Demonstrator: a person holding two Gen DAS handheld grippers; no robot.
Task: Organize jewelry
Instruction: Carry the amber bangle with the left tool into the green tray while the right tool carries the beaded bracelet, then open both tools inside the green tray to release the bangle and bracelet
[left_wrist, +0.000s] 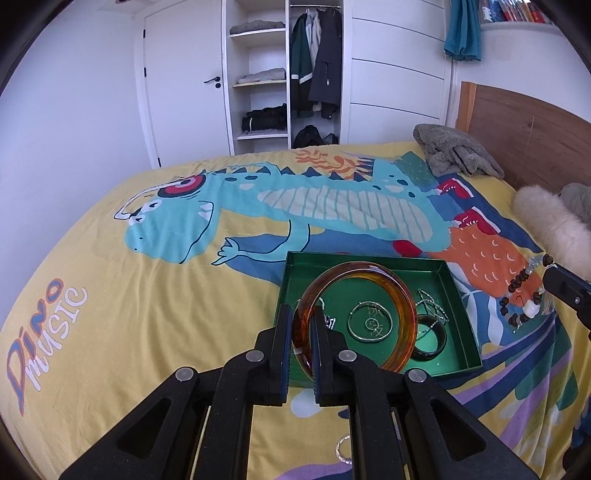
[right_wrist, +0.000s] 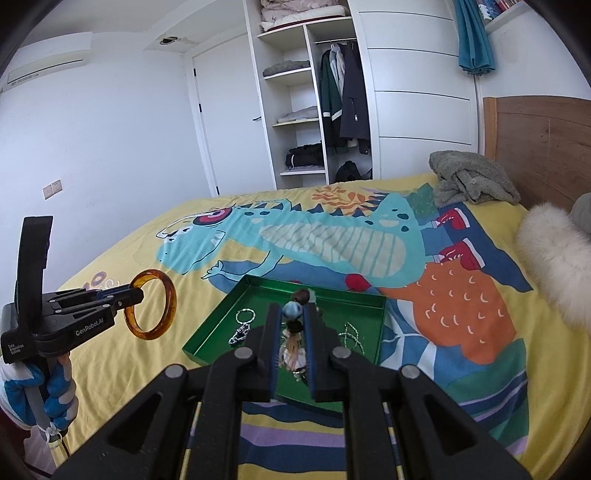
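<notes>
Your left gripper pinches the amber bangle upright, just short of the green tray on the bed; your right gripper, clamping the beaded bracelet, hangs over the tray's near part and is nearer.

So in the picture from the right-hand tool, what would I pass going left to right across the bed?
Left gripper holding the amber bangle → green tray → right gripper gripping the beaded bracelet → white fluffy cushion.
</notes>
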